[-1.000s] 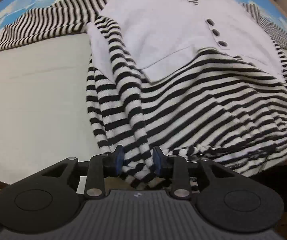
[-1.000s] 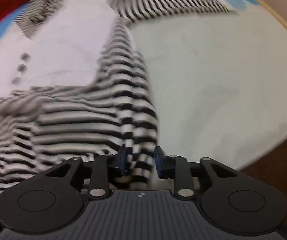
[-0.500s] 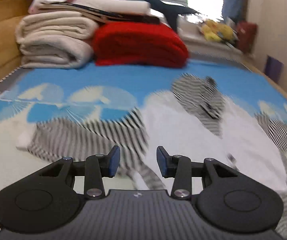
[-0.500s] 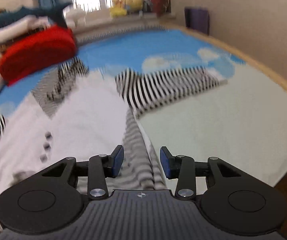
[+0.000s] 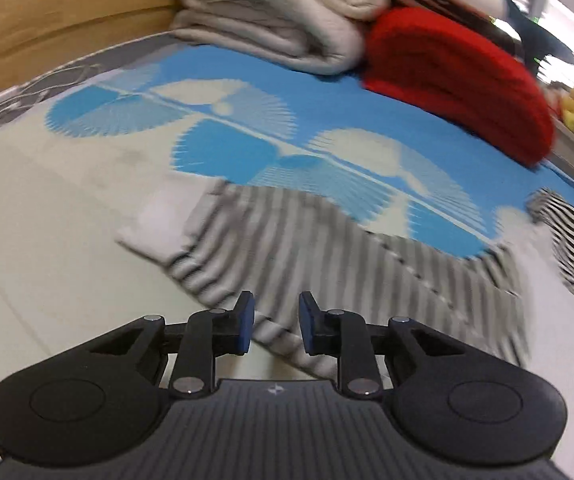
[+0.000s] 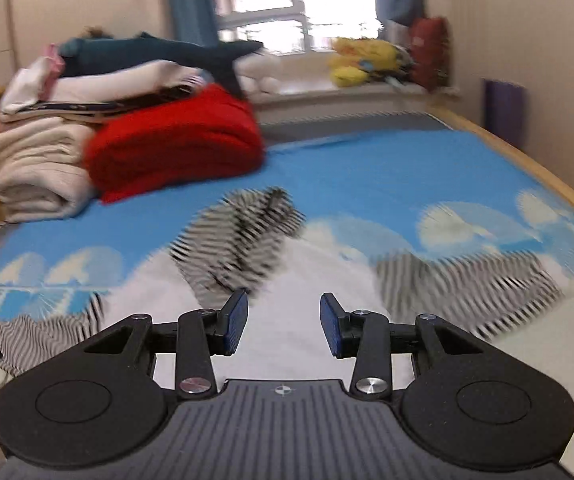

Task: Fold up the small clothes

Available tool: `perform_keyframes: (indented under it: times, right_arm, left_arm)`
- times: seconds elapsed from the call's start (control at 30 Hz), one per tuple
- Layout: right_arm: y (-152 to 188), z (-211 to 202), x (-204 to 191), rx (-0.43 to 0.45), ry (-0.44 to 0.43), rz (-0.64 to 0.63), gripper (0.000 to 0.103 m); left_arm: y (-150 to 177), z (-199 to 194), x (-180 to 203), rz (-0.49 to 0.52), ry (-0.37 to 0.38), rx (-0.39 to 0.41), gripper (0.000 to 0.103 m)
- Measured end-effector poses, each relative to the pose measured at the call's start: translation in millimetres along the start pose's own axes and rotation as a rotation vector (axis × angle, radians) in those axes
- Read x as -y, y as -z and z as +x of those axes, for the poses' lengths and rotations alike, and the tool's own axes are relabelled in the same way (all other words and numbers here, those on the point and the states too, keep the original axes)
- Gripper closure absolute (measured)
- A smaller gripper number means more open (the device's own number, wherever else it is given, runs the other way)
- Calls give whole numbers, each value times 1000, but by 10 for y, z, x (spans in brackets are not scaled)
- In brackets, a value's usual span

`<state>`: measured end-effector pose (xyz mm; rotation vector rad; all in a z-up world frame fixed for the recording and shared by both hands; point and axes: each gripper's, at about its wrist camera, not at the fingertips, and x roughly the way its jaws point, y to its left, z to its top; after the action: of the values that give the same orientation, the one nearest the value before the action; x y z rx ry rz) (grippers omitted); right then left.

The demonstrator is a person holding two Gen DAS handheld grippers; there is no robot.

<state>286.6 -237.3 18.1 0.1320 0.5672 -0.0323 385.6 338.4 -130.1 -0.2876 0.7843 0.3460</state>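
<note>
— Where's the garment?
— The striped hooded top (image 6: 287,312) lies spread across the bed (image 6: 387,184), mid-frame, its sleeve (image 5: 327,264) under the left hand-held gripper (image 5: 273,326).
— And the jaws?
— Left closing, sleeve between them; right hand-held gripper (image 6: 283,326) agape, gripping nothing.

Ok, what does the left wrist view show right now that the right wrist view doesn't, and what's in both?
Left wrist only: the left gripper, jaws closing over a striped sleeve, whose white cuff lies flat; grip unclear.

Right wrist only: the right gripper, open above the white front of the garment, plus the window and yellow plush toy.

Both: the blue patterned bed cover, red blanket, cream folded blankets and striped hood.
</note>
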Motion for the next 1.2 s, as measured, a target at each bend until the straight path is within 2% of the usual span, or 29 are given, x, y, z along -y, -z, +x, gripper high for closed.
perform_keyframes:
  times: [0.13, 0.23, 0.3, 0.37, 0.43, 0.47, 0.53, 0.6, 0.67, 0.73, 0.8, 0.87, 0.93, 1.03, 1.07, 1.13, 1.2]
  right_arm:
    - [58, 443, -222, 23, 11, -88, 60]
    - [103, 692, -287, -66, -10, -88, 60]
    - [117, 770, -295, -85, -48, -80, 60]
    - [165, 797, -290, -88, -45, -84, 60]
    - [204, 839, -240, -105, -15, -81, 60]
    - [204, 891, -194, -118, -5, -72, 60]
    - [195, 909, -94, -141, 5, -20, 60]
    - [189, 940, -2, -156, 7, 24, 60]
    - [183, 940, 103, -162, 10, 66, 60]
    - [174, 942, 181, -170, 2, 90, 64]
    - [175, 949, 244, -174, 3, 101, 95]
    - [178, 955, 302, -179, 36, 101, 97]
    - [181, 963, 390, -187, 51, 139, 97]
    - [175, 989, 512, -204, 54, 200, 95]
    - [171, 994, 547, -206, 46, 216, 93]
    - [167, 999, 600, -206, 42, 244, 87]
    - [162, 1008, 660, -210, 29, 280, 86]
  left_arm:
    - [-46, 184, -339, -142, -11, -29, 75]
    - [-68, 307, -555, -237, -19, -42, 73]
    - [-46, 382, -663, -307, -4, -62, 73]
    - [-31, 382, -697, -336, -4, -45, 74]
    - [-61, 388, -652, -345, -7, -40, 87]
    - [-79, 415, -630, -356, 10, -47, 102]
    - [-110, 333, -551, -355, -11, -18, 103]
    - [-208, 210, -349, -311, -21, 33, 103]
    - [-315, -13, -20, -261, 38, 103, 103]
    - [-364, -247, 395, -201, 133, 156, 103]
    - [-335, -497, 928, -115, 263, 188, 103]
    - [-220, -738, 1501, -26, 420, 185, 103]
    - [-39, -939, 2014, 69, 566, 150, 103]
    - [294, -1071, 2693, 175, 782, -65, 96]
    - [376, -1122, 2856, 217, 829, -120, 94]
    - [409, -1281, 2954, 265, 779, -69, 92]
    - [331, -1329, 2850, 208, 703, -31, 89]
